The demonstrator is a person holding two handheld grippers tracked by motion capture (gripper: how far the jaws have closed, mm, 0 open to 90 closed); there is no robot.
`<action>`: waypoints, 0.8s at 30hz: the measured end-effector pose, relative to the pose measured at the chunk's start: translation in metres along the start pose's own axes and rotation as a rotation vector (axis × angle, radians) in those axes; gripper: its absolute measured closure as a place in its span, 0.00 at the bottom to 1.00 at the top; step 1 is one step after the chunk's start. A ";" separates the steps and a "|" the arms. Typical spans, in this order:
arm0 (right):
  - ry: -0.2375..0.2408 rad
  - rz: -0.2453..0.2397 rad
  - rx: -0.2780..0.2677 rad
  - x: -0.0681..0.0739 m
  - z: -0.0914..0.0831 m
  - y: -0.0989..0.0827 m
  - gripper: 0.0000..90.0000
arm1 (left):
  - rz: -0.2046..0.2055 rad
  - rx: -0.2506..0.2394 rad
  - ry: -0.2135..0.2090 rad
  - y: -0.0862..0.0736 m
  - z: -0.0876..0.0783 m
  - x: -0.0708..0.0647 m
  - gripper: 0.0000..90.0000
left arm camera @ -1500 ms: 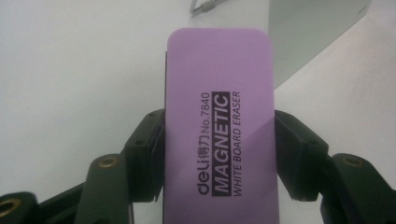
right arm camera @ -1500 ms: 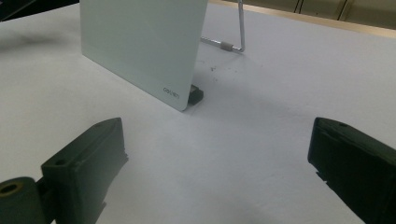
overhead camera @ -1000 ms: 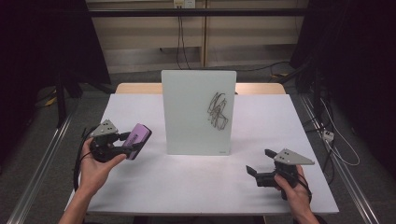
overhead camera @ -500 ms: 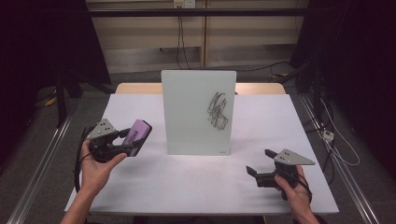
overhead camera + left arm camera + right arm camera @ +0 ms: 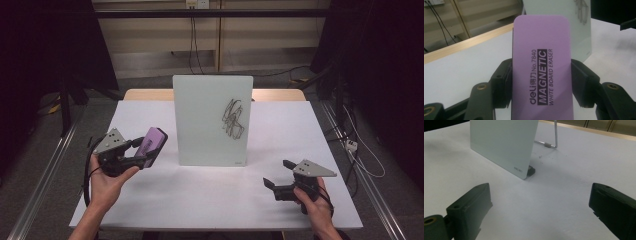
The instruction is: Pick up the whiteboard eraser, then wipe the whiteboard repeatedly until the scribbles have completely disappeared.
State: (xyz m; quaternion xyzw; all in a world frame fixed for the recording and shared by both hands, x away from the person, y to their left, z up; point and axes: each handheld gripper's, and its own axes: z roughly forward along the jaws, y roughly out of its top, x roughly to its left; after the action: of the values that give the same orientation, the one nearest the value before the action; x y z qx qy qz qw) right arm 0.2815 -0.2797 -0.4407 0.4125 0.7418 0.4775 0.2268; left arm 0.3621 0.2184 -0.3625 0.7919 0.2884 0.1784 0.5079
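Two grippers on the table, and we had the eraser up, ready for the scribble.

We had the left gripper (image 5: 142,156) pinching the purple magnetic whiteboard eraser (image 5: 152,141) by its two long edges, held above the white table (image 5: 200,200) at its left side. Its long axis ran straight out along the jaws, tipped upward and aimed toward the upright whiteboard (image 5: 202,120). The black scribble (image 5: 233,117) sat on the board's right half, so from the eraser it lay off to the right and farther back, well apart. We kept the right gripper (image 5: 275,182) low near the table's right front, jaws spread wide with nothing between them. By our reckoning that idle one was the nearer to the marks, yet the left carried the eraser and had to cross the board's face.
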 end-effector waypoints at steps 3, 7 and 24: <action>0.001 0.000 -0.003 0.000 -0.001 0.000 0.04 | 0.017 -0.002 -0.010 0.002 0.003 -0.005 0.46; -0.006 0.004 0.002 -0.001 0.000 0.000 0.04 | 0.030 -0.007 -0.029 0.002 0.007 -0.010 0.46; -0.009 -0.002 0.005 0.000 -0.003 -0.002 0.04 | 0.122 0.003 -0.067 0.021 0.028 -0.046 0.46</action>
State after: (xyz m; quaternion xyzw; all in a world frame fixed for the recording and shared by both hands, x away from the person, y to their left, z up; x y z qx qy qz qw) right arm 0.2786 -0.2811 -0.4411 0.4145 0.7424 0.4736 0.2295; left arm 0.3489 0.1626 -0.3545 0.8143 0.2228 0.1818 0.5043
